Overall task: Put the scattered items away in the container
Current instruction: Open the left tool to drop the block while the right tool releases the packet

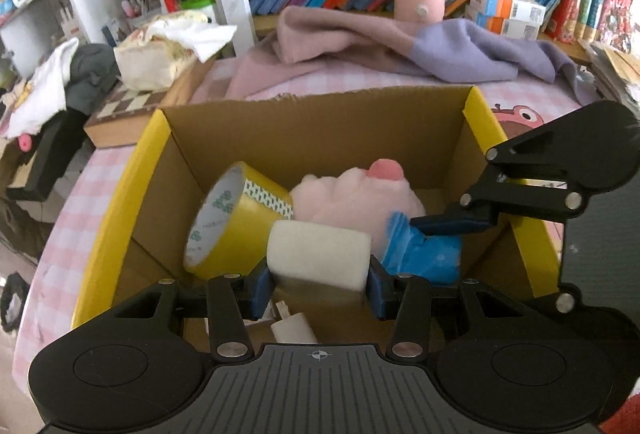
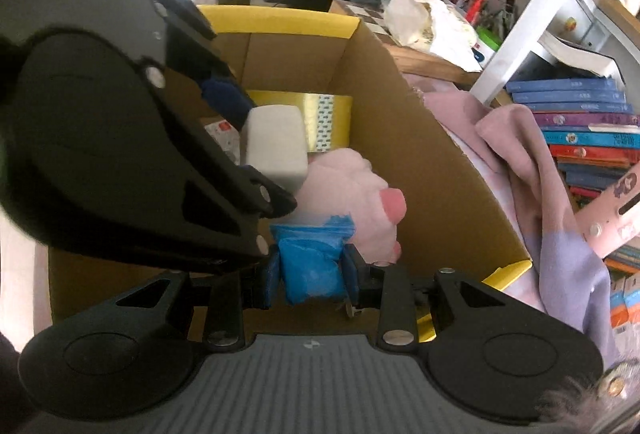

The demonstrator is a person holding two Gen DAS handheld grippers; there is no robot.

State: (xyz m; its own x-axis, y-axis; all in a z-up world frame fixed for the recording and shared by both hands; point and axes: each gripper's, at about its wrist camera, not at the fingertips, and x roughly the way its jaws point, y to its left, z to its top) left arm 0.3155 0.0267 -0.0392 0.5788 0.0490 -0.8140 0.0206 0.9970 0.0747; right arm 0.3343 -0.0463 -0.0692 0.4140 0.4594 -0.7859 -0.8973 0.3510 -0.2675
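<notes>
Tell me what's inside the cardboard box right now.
Inside the cardboard box: a yellow tape roll, a pink plush toy and a small white item on the floor. The plush and the held white block hide the floor beneath them.

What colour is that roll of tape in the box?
Yellow tape, white inside; clearest in the left wrist view.

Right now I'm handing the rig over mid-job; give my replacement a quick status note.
Left gripper: shut on the white foam block, over the cardboard box.
Right gripper: shut on the blue packet, also over the box.
Already inside: yellow tape roll, pink plush toy, some small white pieces.
Left: release both items into the box.
</notes>
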